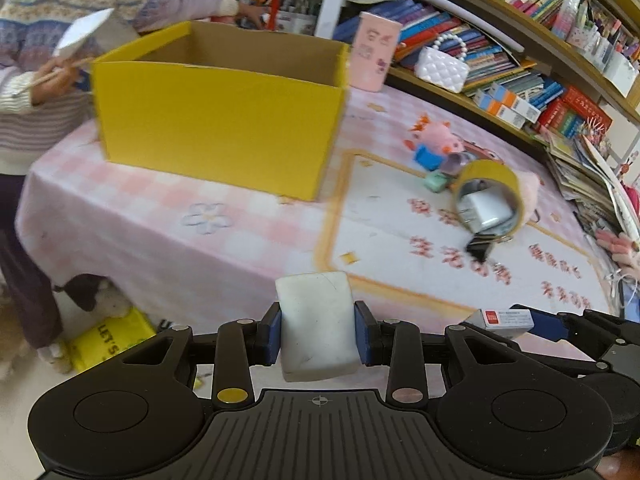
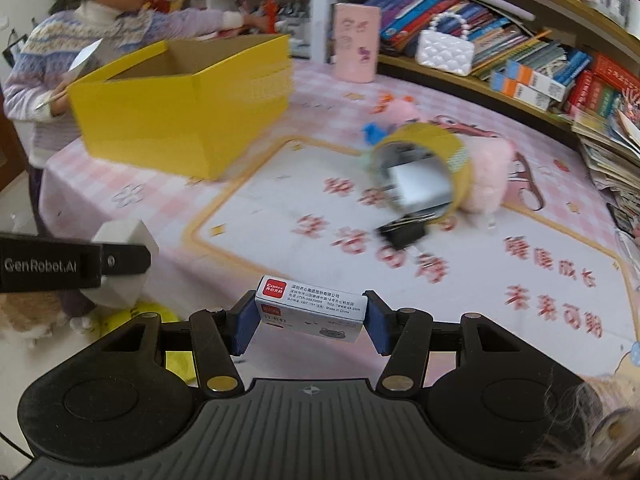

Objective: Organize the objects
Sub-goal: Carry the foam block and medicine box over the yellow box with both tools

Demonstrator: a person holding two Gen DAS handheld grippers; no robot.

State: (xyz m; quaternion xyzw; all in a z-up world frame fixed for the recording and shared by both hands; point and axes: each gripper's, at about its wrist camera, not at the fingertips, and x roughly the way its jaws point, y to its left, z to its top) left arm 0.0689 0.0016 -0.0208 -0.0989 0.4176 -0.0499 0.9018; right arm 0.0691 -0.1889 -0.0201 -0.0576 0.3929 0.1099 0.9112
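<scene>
My left gripper is shut on a white eraser block, held off the near edge of the table. To its right my right gripper is shut on a small white staples box with a red label, also seen as the staples box at the left view's lower right. The left gripper with the white block shows at the right view's left edge. An open yellow cardboard box stands at the table's far left. A yellow tape roll lies on its side with a white charger plug inside and a black binder clip before it.
The pink checked tablecloth covers the table. A pig plush, small coloured blocks, a pink fluffy thing and a pink cup lie further back. Bookshelves stand behind. A person stands at the far left.
</scene>
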